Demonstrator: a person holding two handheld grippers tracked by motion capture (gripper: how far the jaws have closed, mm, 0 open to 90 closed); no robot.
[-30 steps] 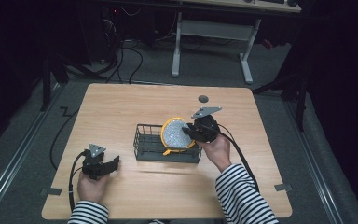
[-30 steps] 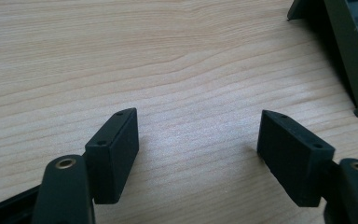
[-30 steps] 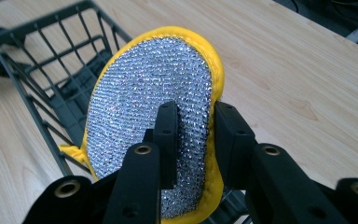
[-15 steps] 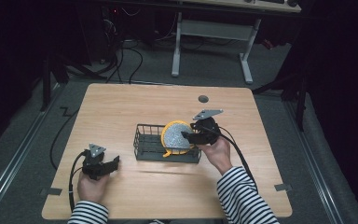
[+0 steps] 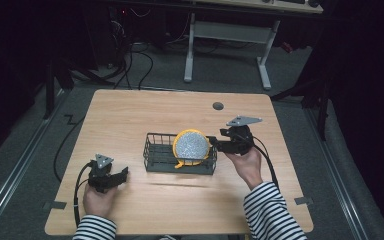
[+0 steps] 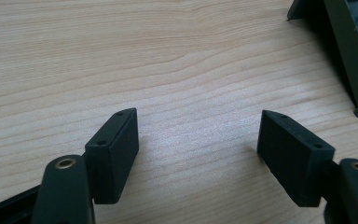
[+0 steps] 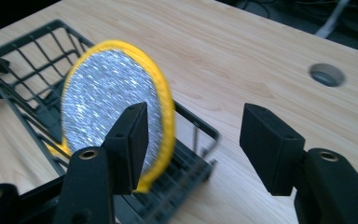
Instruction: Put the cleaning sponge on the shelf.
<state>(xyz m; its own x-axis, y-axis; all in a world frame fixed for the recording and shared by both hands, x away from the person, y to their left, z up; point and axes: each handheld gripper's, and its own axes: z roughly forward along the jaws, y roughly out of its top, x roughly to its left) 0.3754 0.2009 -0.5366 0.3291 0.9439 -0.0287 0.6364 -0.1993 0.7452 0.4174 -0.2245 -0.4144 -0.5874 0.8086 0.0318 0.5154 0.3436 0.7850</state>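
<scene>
The right gripper [image 5: 216, 144] was held just off the right end of the wire basket [image 5: 156, 155], near the middle of the tabletop [image 5: 130, 115]. Its jaws had just been opening and stood wide, with nothing pressed between them. In the right gripper view, the round yellow-rimmed scrubber [image 7: 112, 107] with its glittering silver face was seen standing on edge inside the basket [image 7: 28, 51], leaning at the basket's right end, beside and behind one black jaw. A round cable hole [image 5: 218, 106] was seen in the tabletop toward the far right corner. The left gripper [image 5: 121, 176] was held low near the front left corner, well apart from the basket, its jaws spread wide over bare wood [image 6: 177, 70] with nothing between them.
</scene>
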